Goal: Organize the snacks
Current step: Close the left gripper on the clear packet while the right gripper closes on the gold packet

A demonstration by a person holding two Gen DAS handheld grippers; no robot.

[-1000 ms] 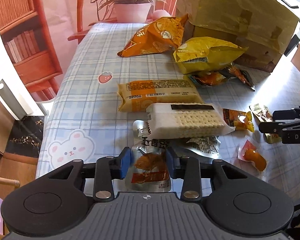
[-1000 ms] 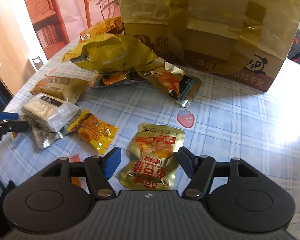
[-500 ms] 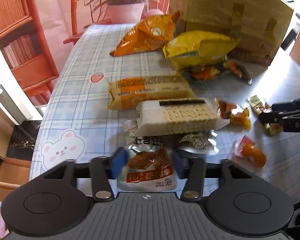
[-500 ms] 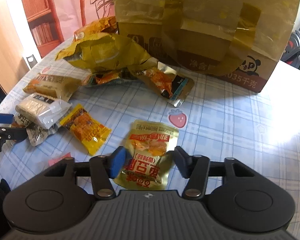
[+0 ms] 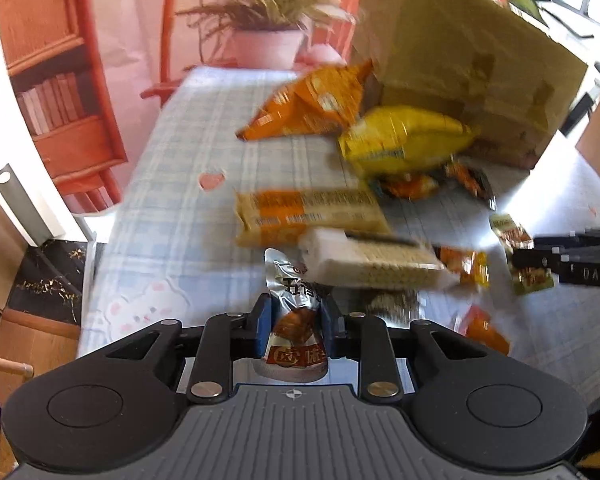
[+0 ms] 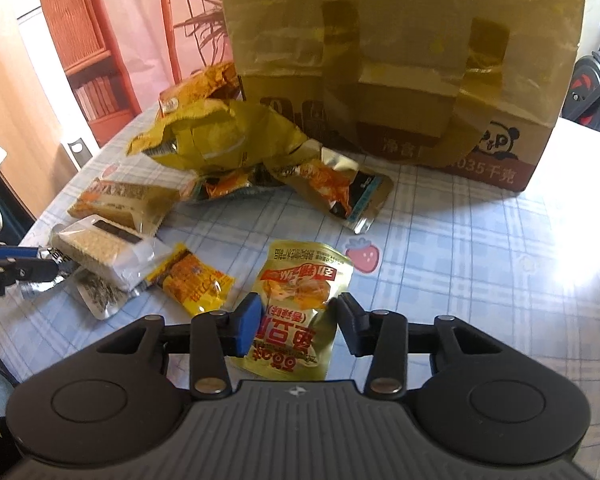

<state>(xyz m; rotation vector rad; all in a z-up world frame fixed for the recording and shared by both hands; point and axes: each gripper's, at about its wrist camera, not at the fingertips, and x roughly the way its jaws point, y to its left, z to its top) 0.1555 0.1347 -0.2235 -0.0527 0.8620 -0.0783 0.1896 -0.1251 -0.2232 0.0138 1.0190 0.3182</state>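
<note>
left gripper (image 5: 296, 326): jaws just closing, both pads pinching the silver pouch (image 5: 294, 328), its top under the white cracker pack (image 5: 372, 262) | right gripper (image 6: 298, 324): jaws just closing, pads at both edges of the gold pouch (image 6: 300, 300) lying flat on the checked tablecloth (image 6: 460, 240) | cardboard box (image 6: 400, 60) behind

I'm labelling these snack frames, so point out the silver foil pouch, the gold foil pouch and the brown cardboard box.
Silver foil pouch (image 5: 296, 328): left wrist view, on its printed front between the blue pads.
Gold foil pouch (image 6: 296, 300): right wrist view, on its printed middle.
Brown cardboard box (image 6: 400, 52): right wrist view, on its taped front wall.
</note>
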